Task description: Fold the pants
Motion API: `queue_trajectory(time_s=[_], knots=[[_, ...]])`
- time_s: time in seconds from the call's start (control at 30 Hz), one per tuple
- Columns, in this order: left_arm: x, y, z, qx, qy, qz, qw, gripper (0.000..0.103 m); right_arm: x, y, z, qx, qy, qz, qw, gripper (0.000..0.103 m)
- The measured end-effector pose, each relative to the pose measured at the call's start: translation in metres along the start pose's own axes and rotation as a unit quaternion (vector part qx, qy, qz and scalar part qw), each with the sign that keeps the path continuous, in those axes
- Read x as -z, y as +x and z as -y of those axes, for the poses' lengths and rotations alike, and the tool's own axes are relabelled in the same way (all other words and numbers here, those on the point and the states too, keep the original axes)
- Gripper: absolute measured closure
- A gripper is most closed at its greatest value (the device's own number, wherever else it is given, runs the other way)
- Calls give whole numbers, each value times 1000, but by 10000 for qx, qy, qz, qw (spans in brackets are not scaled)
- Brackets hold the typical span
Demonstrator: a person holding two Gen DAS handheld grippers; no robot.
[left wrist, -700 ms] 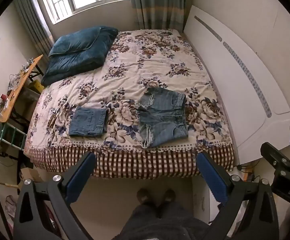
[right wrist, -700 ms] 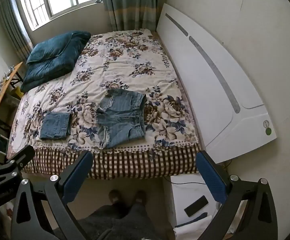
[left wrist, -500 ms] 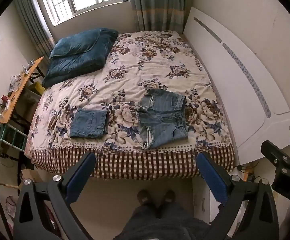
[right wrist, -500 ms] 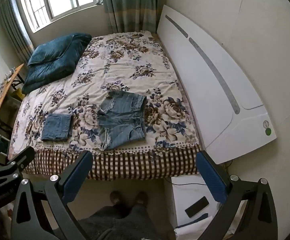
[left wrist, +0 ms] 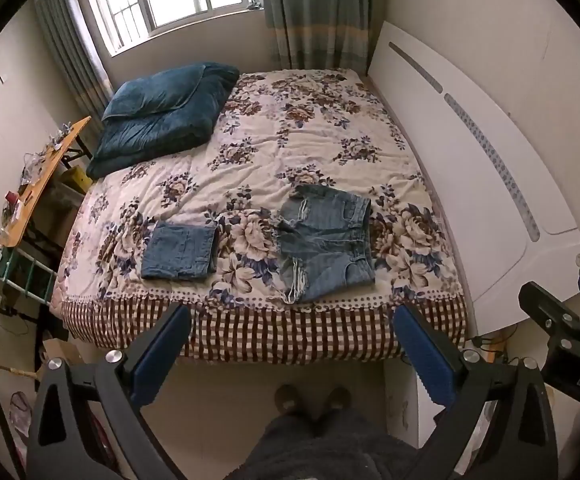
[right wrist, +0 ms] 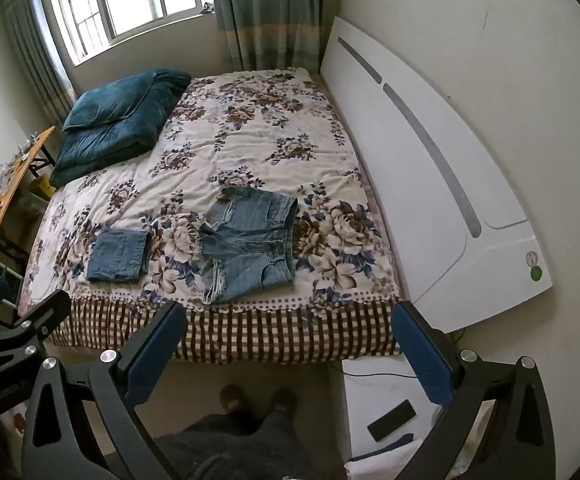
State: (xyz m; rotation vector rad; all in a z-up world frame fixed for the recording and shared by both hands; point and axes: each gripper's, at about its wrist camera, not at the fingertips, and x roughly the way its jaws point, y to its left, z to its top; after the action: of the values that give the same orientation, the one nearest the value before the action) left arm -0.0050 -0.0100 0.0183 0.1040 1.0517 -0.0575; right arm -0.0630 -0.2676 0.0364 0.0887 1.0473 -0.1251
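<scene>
left wrist view: the left gripper (left wrist: 290, 350) hangs wide open and empty short of the bed (left wrist: 250, 332), where denim shorts (left wrist: 324, 246) lie flat beside a folded denim piece (left wrist: 180, 252), possibly another pair. right wrist view: the right gripper (right wrist: 286, 346), equally spread and empty, faces the same shorts (right wrist: 248, 236) near the bed's front edge.

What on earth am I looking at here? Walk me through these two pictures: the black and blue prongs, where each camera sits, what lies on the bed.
No robot: a person stands at the bed's edge, feet visible below, holding a two-finger gripper in each hand. Each picture comes from a fisheye camera on one gripper, looking along its fingers. The left gripper and right gripper are both open and hold nothing. On the floral bedspread lie unfolded denim shorts spread flat near the edge, a folded denim piece apart to their left, and a folded teal quilt at the far corner. A black phone lies on the white bedside cabinet.
</scene>
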Motion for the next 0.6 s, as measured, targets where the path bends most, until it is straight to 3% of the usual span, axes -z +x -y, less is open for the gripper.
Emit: queue_trajectory(time_s=[0.6], knots=[[3,0,-1,3,-12,12,10000,0,1,-6,-6,-23,-118,-24,9999,0]])
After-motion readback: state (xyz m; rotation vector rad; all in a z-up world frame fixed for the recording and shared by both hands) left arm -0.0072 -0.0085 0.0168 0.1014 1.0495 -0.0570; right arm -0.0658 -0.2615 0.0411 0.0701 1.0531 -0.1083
